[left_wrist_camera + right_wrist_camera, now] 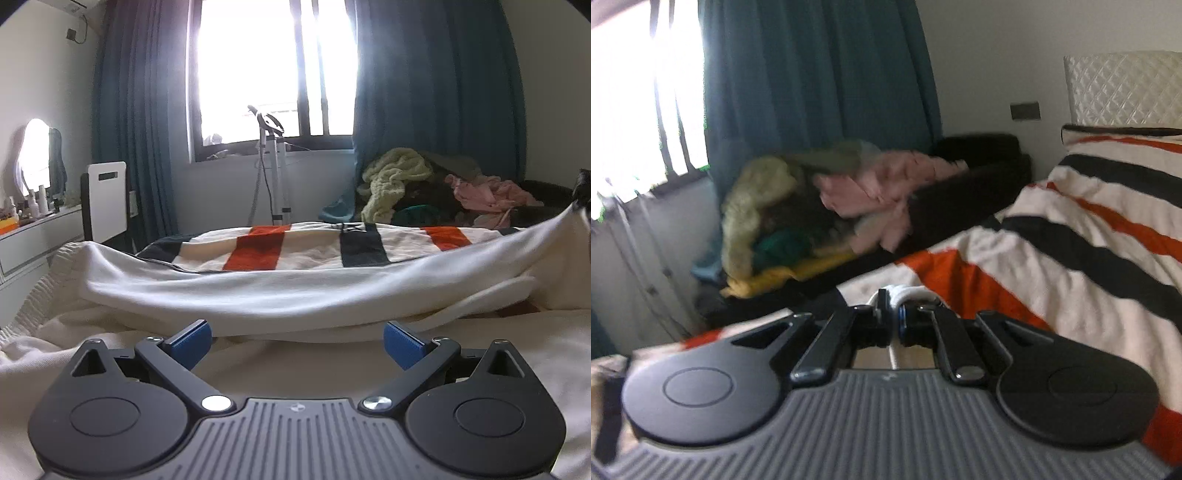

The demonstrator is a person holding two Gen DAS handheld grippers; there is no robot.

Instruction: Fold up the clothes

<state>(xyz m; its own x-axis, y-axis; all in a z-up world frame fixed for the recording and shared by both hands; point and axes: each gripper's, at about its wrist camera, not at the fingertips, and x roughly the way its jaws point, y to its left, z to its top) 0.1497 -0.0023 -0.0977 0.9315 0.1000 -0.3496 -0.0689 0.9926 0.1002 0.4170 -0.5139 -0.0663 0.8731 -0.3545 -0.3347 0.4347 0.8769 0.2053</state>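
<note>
A cream white garment (295,291) lies across the bed in the left wrist view, its right end pulled up toward the frame's right edge. My left gripper (297,345) is open and empty, low over the cloth just in front of the garment's near fold. My right gripper (893,314) is shut on a pinch of the white garment (908,293), held above the striped blanket.
A blanket with orange, black and white stripes (258,245) (1071,236) covers the bed. A pile of clothes (424,184) (820,210) sits on a dark couch by the teal curtain. A stand (273,173) is under the window, a dresser (40,229) at left.
</note>
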